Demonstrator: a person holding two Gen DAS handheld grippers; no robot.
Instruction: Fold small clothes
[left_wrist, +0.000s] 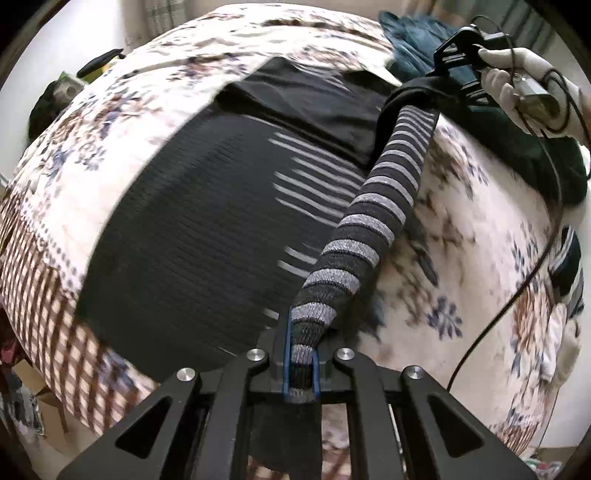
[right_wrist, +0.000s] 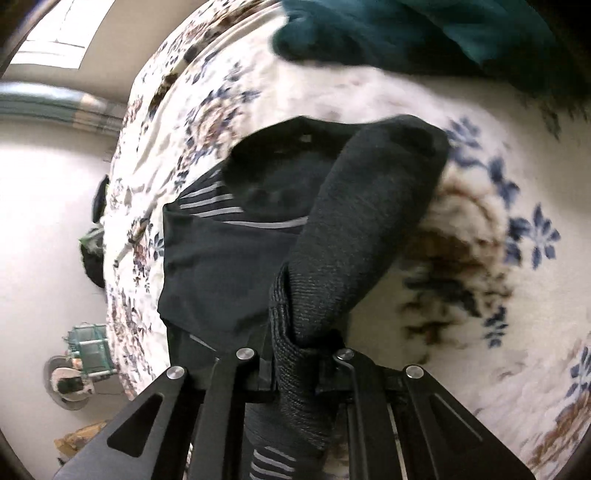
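Stretching between the two tools, a striped sock (left_wrist: 373, 221) is held above a bed (left_wrist: 122, 122) with a floral cover. One end of the sock is clamped between the closed, blue-padded jaws of the left hand-held gripper (left_wrist: 301, 373). The other, plain black end (right_wrist: 354, 229) is pinched in the narrowed jaws of the right hand-held gripper (right_wrist: 303, 354), which is seen in the left view at upper right (left_wrist: 448, 61), carried by a gloved hand (left_wrist: 517, 85). Under the sock, a second black striped garment (left_wrist: 207, 229) is spread flat on the bed. A teal cloth (right_wrist: 424, 33) is heaped at the far edge.
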